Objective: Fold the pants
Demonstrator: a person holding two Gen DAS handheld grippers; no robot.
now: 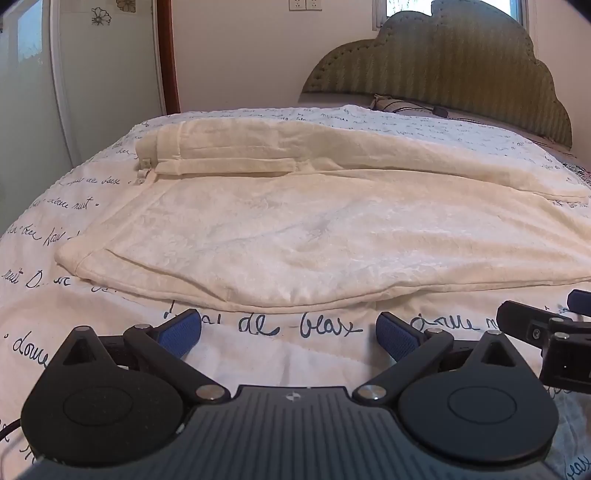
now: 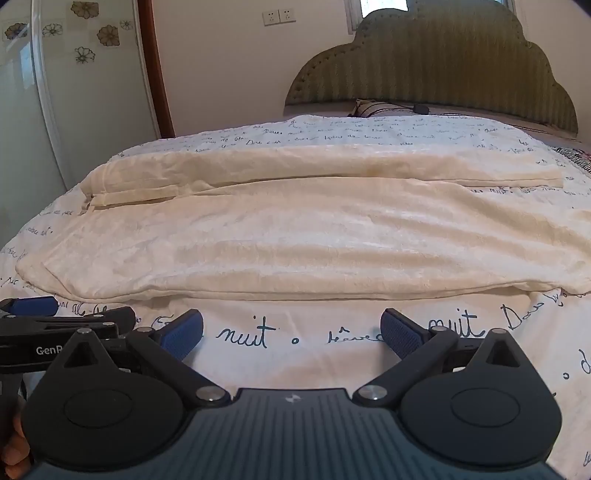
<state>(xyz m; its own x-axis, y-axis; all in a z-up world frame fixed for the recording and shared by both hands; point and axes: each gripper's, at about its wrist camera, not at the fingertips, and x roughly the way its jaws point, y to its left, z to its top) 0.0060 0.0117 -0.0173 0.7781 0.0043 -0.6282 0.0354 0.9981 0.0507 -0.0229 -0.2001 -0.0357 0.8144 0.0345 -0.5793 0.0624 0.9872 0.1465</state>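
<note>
Both the left hand-held gripper [image 1: 288,328] and the right hand-held gripper [image 2: 291,328] hover with jaws spread wide and empty just short of the cream pants [image 1: 314,229], which lie flat across the bed [image 1: 37,236] ahead, apparently so each can pinch the near edge.

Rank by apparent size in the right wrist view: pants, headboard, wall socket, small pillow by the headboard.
1. pants, spread across most of the bed
2. headboard, though it stands farther back, so its true size against the pants is unsure
3. small pillow, only partly showing
4. wall socket, close to the pillow in apparent size
</note>
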